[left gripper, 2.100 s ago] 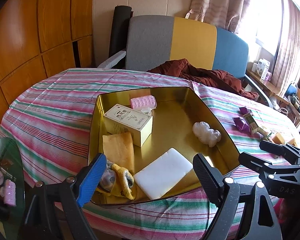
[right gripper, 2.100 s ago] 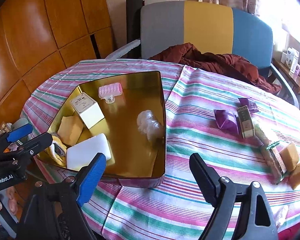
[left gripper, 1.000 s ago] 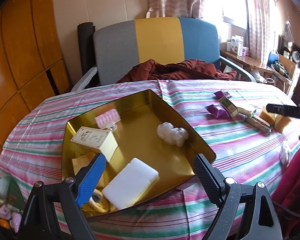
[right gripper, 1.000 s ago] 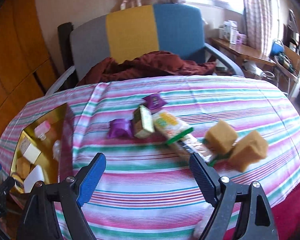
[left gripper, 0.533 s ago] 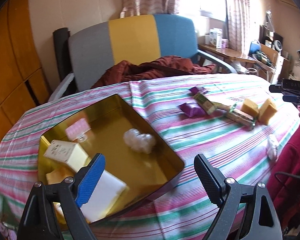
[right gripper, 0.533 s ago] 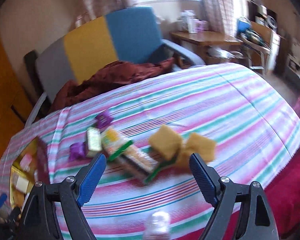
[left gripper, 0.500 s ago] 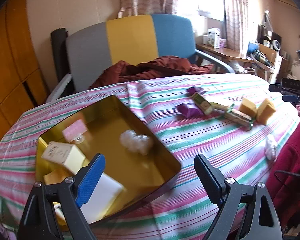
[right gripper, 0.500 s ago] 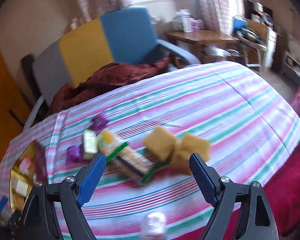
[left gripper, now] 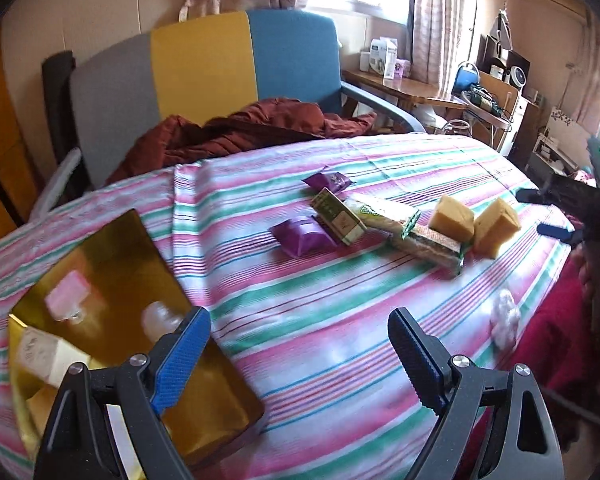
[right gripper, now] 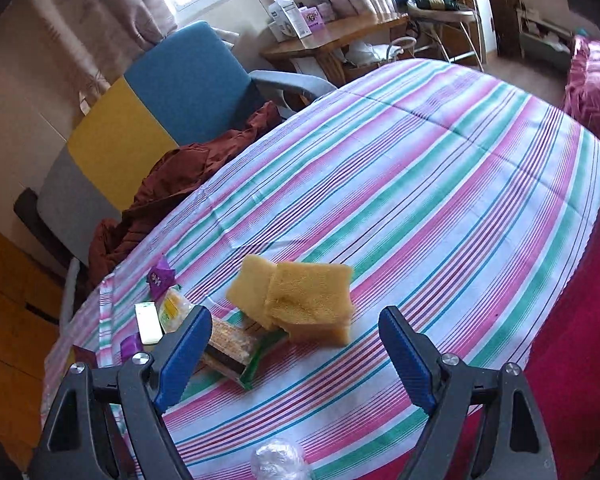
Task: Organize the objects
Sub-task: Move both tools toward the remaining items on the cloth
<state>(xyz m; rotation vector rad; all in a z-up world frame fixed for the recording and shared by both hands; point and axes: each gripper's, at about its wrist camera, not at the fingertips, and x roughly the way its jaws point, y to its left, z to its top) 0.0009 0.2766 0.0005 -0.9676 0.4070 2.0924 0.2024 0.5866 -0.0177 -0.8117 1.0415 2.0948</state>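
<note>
Right gripper point(right gripper: 292, 354) jaws wide, nothing between them; the two yellow sponges point(right gripper: 300, 300) lie at 12 o'clock just beyond the tips on the striped tablecloth point(right gripper: 440, 184), long axis of the pair running roughly 9 to 3. Left gripper point(left gripper: 300, 344) also wide and empty, gold tray point(left gripper: 112, 256) at its 9 o'clock, so the right hand is judged nearer. Wrapper print too blurred to read

The left gripper point(left gripper: 298, 338) hangs above the striped tablecloth point(left gripper: 300, 300), tilted steeply down, its blue-padded jaws spread wide with nothing between them. The right gripper point(right gripper: 294, 340) hangs over the same cloth, jaws equally wide and empty, angled downward.
</note>
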